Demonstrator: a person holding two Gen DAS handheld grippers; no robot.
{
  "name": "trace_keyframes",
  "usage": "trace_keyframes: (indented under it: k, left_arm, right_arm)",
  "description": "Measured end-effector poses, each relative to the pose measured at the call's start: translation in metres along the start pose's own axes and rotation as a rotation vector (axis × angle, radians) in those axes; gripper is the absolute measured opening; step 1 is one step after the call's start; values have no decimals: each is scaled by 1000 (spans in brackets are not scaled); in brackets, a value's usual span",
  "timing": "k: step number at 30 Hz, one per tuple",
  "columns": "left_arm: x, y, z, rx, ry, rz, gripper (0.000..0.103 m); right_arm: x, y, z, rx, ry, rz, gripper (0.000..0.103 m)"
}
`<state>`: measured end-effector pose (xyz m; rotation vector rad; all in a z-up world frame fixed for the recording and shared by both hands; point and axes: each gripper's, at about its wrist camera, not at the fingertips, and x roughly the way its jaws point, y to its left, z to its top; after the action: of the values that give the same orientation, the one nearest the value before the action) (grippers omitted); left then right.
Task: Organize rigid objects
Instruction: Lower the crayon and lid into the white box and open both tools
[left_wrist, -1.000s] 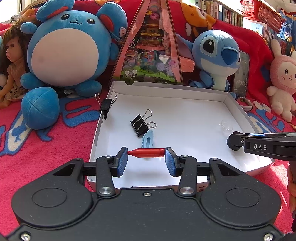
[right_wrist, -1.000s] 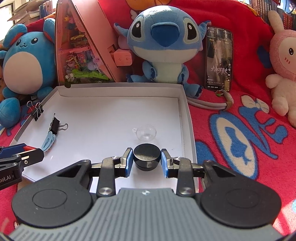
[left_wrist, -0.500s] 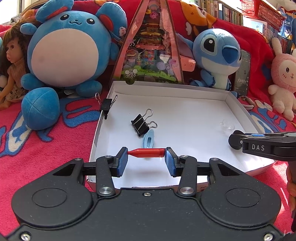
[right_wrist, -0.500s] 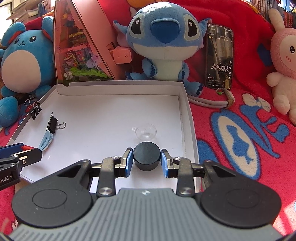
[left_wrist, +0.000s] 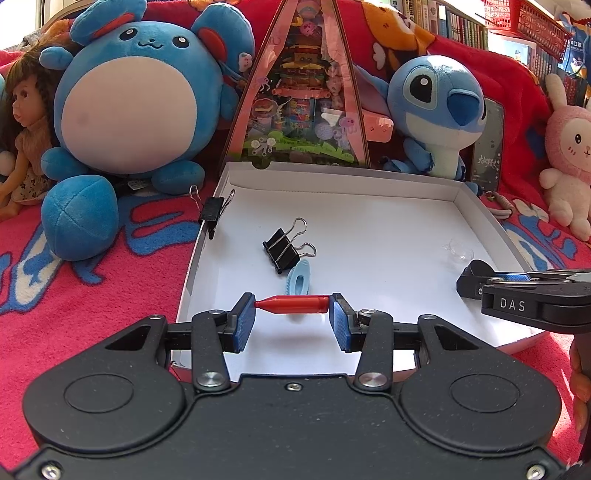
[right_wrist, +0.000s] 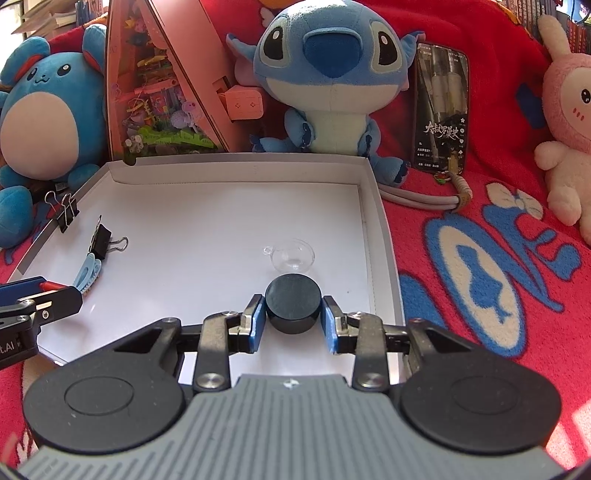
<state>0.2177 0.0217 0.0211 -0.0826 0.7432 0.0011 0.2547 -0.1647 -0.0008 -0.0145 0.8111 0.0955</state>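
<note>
Left claw (left_wrist: 291, 315) clamps red cap (left_wrist: 292, 305); right claw (right_wrist: 293, 325) just loosened around black puck (right_wrist: 293, 302) — over white tray (right_wrist: 236, 162).

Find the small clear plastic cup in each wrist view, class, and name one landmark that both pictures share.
Left wrist view: the small clear plastic cup lies at the far right of the white cardboard tray.
Right wrist view: it sits mid-picture, just beyond the black round puck.
Shared landmark: the loose black binder clip.
</note>
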Motion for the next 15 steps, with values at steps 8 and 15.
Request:
trace_keyframes:
  k: [8, 15]
  left_arm:
    - [15, 1, 0, -5, 8, 27, 42]
    - [20, 0, 0, 8, -5, 51, 42]
  right_arm:
    - [-1, 0, -2, -9, -14, -3, 52]
    - [-2, 2, -4, -15, -16, -1, 59]
